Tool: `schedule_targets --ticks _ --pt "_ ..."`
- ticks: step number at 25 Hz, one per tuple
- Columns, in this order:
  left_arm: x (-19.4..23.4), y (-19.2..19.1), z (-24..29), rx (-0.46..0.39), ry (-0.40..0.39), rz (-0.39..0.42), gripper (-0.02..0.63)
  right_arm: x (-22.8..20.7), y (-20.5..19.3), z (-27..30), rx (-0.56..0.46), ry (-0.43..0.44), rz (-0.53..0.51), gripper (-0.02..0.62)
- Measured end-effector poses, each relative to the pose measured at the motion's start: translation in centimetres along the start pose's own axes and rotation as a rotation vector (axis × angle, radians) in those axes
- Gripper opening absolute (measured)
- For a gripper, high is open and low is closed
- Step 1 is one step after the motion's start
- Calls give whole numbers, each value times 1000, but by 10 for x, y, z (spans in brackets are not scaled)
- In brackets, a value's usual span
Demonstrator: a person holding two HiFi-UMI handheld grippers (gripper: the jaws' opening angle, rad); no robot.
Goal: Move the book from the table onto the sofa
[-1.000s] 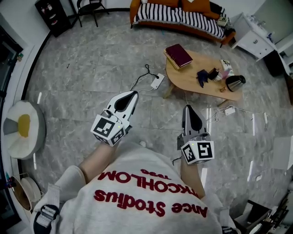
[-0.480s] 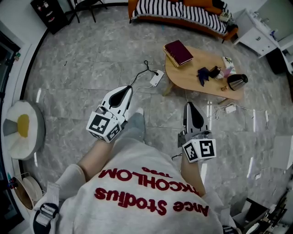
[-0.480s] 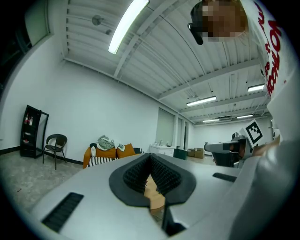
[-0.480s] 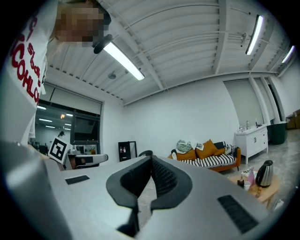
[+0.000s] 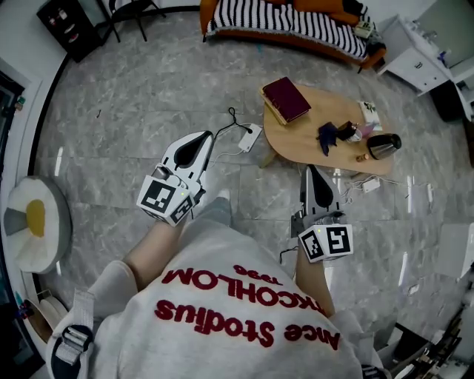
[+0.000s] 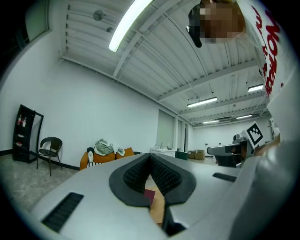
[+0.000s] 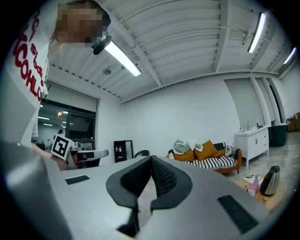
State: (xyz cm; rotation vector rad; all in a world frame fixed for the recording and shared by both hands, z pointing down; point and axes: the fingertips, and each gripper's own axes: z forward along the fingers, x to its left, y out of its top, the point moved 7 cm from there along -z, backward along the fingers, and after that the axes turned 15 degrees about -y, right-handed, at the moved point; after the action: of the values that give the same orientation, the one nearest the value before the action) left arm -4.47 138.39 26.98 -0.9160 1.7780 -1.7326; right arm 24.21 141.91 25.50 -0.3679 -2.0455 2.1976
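Observation:
A maroon book (image 5: pixel 286 98) lies on the near left end of the low wooden table (image 5: pixel 315 136). The striped sofa (image 5: pixel 289 22) with orange cushions stands behind the table. My left gripper (image 5: pixel 206 135) is shut and empty, held level over the floor short of the table's left end. Between its closed jaws (image 6: pixel 151 157) a sliver of the book (image 6: pixel 149 196) shows in the left gripper view. My right gripper (image 5: pixel 309 170) is also shut and empty, just in front of the table's near edge. The right gripper view faces the sofa (image 7: pixel 206 157).
On the table lie a kettle (image 5: pixel 382 141), a dark object (image 5: pixel 331 129) and small items. A power strip with cable (image 5: pixel 250 134) lies on the floor by the table leg. A white cabinet (image 5: pixel 415 59) is at the right, a round cushion (image 5: pixel 29 222) at the left, and a black shelf (image 5: pixel 63 26) at the back.
The person has stepped forward, carrying both grippers toward the table. Both stay shut and empty. The book has not moved.

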Motion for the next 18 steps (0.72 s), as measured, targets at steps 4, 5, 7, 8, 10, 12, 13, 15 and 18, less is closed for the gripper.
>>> schedule_targets --ticks 4,5,7,8,10,12,13,15,18 --pt "47 7 29 4 0 -3 17 -5 9 55 -5 -6 7 28" --pt "59 7 35 5 0 -5 17 -6 10 68 -5 -7 6 28" --pt "82 8 47 5 -2 -8 17 -8 13 94 -3 -11 0 28" --pt "93 8 52 6 -4 -10 17 -10 13 106 -2 -16 -1 28" --pt "113 8 62 9 -9 -17 17 -12 14 127 2 -29 2 28" --pt "131 8 70 13 -14 -23 17 -13 16 146 2 -38 4 28" --pt "138 7 73 16 -17 -25 17 -14 17 154 1 -43 4 28" --pt "152 6 80 22 -21 -29 17 -15 17 168 2 -51 7 28" --pt "169 4 90 27 -23 -41 17 -18 15 186 9 -66 15 28"
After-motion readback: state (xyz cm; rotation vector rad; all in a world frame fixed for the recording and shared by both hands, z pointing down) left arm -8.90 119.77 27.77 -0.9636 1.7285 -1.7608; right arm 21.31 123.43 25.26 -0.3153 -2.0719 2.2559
